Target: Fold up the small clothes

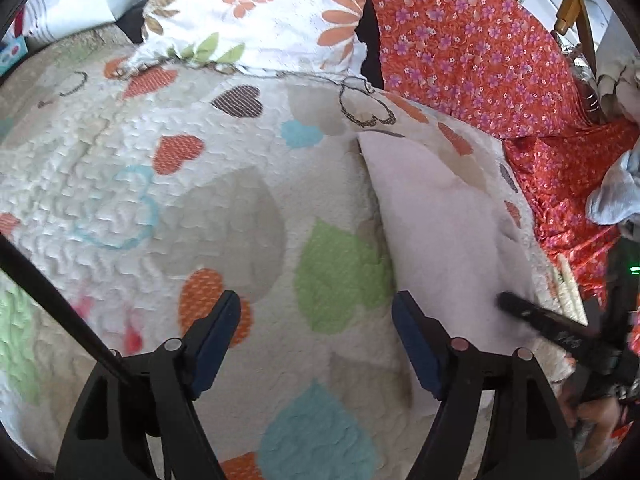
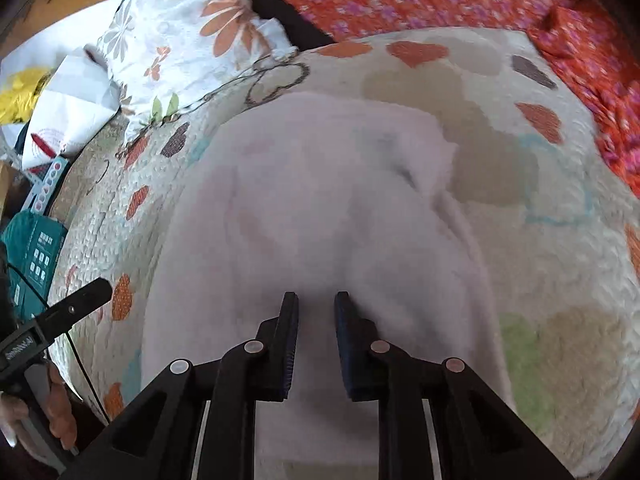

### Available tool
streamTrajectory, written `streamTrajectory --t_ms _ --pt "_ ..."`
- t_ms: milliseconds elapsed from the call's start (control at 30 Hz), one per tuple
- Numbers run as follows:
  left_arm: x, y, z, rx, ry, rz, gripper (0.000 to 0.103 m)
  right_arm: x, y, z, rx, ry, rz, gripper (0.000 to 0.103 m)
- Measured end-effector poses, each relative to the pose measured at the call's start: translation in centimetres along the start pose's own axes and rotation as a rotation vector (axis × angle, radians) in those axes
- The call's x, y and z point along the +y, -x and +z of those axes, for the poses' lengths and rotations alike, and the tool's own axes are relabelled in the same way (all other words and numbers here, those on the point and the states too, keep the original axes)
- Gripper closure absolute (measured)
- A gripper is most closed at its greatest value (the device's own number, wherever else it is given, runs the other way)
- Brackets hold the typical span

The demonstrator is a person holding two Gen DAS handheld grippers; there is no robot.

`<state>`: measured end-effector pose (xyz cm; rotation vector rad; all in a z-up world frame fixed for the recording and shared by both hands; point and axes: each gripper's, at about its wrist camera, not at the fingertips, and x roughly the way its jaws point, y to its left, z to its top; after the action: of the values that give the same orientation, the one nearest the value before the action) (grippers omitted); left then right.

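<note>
Garment, a pale pink fleecy cloth (image 2: 320,208), lies flat on the heart-patterned quilted bedspread (image 1: 160,184). Right tool (image 2: 316,308) hovers above it, jaws slightly parted, gripping nothing; left tool (image 1: 316,312) wide apart. Best pinch one edge cleanly, both layers together.

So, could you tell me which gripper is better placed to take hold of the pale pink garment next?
The right gripper: it sits directly over the pale pink garment, jaws narrowly apart. The left gripper is open wide over the bare heart-print quilt, beside the garment's edge.
</note>
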<state>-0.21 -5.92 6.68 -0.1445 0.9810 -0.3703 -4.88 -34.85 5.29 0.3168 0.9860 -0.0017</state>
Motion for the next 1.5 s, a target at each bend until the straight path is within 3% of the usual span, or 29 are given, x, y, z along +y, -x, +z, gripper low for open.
streamTrajectory --t_ms 67,133,200,333,500,533,633,700,800,900,967,1033,1233,1500 --pt "0.7 0.4 0.0 -0.009 0.004 0.021 0.026 0.6 1.9 -0.7 -0.082 0.006 0.030 0.081" --pt "1.4 0.4 0.0 -0.008 0.024 0.025 0.026 2.2 3.0 -1.0 -0.113 0.036 0.160 0.081" --pt "2.0 0.4 -0.2 -0.002 0.044 0.030 0.026 4.1 2.7 -1.7 -0.091 0.068 0.281 0.081" --pt "2.4 0.6 -0.6 -0.005 0.052 0.044 0.026 6.3 -2.1 -3.6 0.091 0.071 0.294 0.080" --pt "2.3 1.8 -1.1 -0.055 0.013 0.105 0.026 5.5 0.2 -2.9 0.033 0.082 0.332 0.080" --pt "2.1 2.1 -1.2 -0.069 0.001 0.126 0.025 4.2 1.4 -2.4 -0.022 0.047 0.298 0.080" --pt "1.4 3.0 -1.4 -0.115 -0.035 0.188 0.024 0.6 1.9 -1.5 -0.075 -0.078 0.176 0.075" --pt "0.7 4.0 -1.7 -0.166 -0.066 0.222 0.021 -2.5 1.2 -1.4 -0.052 -0.183 -0.007 0.071" --pt "-0.5 6.2 -2.4 -0.273 -0.112 0.253 0.011 -5.4 1.9 -2.7 -0.043 -0.310 0.058 0.072" --pt "-1.6 8.5 -3.6 -0.389 -0.140 0.295 0.000 -5.1 3.8 -4.6 -0.089 -0.259 -0.008 0.062" --pt "-2.1 9.7 -4.7 -0.432 -0.141 0.327 0.000 -4.7 4.3 -6.1 -0.098 -0.249 -0.018 0.061" --pt "-2.3 10.0 -5.5 -0.422 -0.136 0.308 0.000 -5.2 5.0 -7.3 -0.097 -0.257 0.000 0.060" --pt "-2.5 8.4 -8.3 -0.252 -0.081 0.197 0.000 -2.4 6.0 -10.8 -0.137 -0.172 -0.042 0.055" --pt "-3.3 5.0 -10.5 -0.102 -0.124 0.193 0.000 0.8 6.3 -12.8 -0.185 -0.035 -0.143 0.045"
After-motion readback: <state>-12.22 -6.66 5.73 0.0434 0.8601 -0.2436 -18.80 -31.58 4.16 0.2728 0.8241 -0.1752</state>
